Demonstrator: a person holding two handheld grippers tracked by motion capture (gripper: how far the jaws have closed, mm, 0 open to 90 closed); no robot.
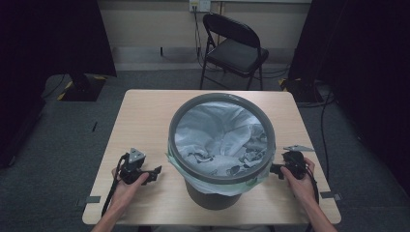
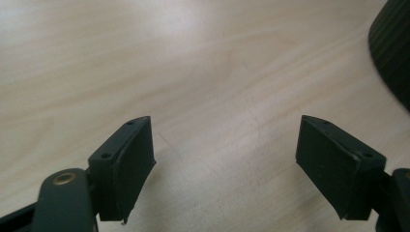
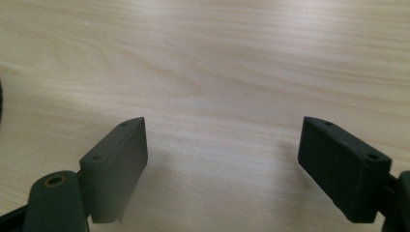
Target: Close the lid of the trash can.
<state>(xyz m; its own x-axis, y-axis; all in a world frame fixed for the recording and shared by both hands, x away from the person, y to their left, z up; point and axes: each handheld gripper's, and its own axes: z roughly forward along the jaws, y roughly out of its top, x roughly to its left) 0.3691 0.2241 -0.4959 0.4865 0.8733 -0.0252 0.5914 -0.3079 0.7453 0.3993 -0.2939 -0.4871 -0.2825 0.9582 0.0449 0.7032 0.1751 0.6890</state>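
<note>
Both forearms are extended from six o'clock, each hand resting low on the table (image 1: 145, 108). Left gripper (image 1: 155, 171) and right gripper (image 1: 273, 169) are spread wide, empty, pointed inward. Between them the lined bin (image 1: 220, 140) is set, at twelve o'clock.

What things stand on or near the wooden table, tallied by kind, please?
Round dark grey bin lined with a white plastic bag: 1
Black hand-held grippers, left and right, fingers open: 2
Black folding metal chair: 1
Total: 4
</note>
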